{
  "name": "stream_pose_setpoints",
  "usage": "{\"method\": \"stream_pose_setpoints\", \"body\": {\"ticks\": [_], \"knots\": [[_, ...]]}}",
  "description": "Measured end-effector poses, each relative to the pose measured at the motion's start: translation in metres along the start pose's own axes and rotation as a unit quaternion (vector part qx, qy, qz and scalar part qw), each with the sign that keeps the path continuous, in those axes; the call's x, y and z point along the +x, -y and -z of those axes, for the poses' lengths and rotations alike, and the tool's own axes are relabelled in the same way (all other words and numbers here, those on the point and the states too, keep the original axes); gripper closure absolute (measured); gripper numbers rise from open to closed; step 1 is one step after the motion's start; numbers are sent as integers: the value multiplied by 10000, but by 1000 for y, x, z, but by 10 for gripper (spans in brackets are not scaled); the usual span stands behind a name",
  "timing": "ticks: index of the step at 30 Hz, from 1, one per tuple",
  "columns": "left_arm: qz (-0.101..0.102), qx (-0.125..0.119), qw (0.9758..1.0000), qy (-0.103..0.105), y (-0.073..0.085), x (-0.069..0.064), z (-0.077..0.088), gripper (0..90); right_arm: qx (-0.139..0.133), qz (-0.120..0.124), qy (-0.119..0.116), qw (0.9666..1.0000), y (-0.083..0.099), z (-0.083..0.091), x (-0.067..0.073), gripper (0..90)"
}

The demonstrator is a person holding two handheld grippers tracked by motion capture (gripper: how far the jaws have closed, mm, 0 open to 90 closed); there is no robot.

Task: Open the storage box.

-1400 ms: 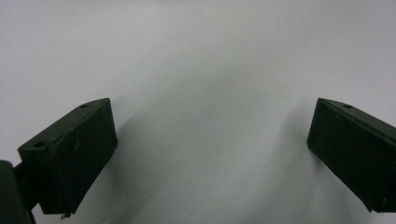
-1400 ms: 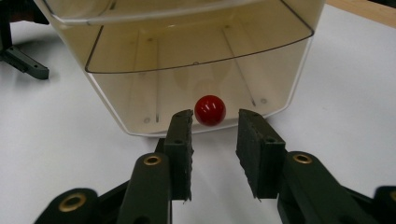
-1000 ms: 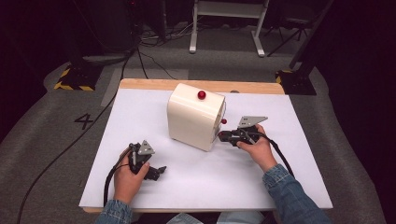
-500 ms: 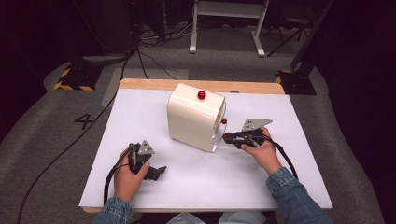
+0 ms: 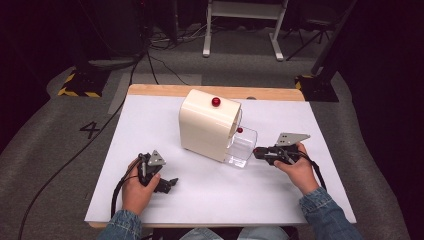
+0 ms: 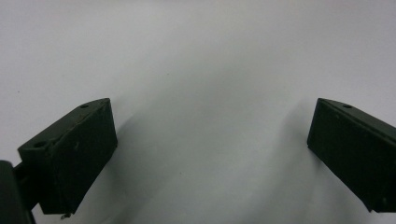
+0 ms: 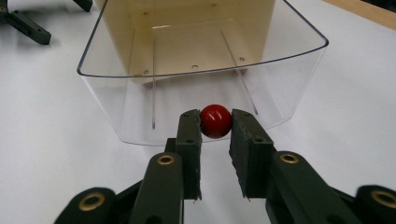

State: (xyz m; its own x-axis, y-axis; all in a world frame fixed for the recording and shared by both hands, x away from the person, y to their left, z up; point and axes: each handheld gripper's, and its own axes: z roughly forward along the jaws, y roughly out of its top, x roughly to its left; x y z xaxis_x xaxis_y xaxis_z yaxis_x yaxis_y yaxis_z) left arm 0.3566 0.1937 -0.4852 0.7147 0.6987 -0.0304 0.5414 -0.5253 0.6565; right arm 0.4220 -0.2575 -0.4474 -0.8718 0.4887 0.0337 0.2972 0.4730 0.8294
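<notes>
I see the clear drawer (image 7: 201, 70) pulled partway out of the cream box (image 5: 207, 125), which stands mid-table on the white mat (image 5: 150, 125). The drawer's red knob (image 7: 215, 121) sits clamped between the jaws of the right gripper (image 7: 215, 135). A second red knob (image 5: 216, 102) tops the box. The left gripper (image 5: 165, 184) rests on the mat near the front edge, well apart from the box, jaws spread wide and empty.
</notes>
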Motion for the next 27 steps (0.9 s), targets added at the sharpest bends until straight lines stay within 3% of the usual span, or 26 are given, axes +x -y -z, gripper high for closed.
{"method": "stream_pose_setpoints", "body": {"ticks": [9,11,13,17,27], "knots": [[-3,4,10000,20,0,0,0,15,37,-52,32,10000,10,13,0,744],[-4,10,10000,21,0,0,0,15,-36,-81,2,10000,12,17,-1,841],[-5,19,10000,21,0,0,0,13,-64,-116,0,9999,13,19,-3,816],[-7,20,10000,22,0,0,0,12,137,-2,146,9998,16,18,0,797],[-5,19,10000,26,-1,1,0,12,-71,-72,300,9995,12,32,0,720]]}}
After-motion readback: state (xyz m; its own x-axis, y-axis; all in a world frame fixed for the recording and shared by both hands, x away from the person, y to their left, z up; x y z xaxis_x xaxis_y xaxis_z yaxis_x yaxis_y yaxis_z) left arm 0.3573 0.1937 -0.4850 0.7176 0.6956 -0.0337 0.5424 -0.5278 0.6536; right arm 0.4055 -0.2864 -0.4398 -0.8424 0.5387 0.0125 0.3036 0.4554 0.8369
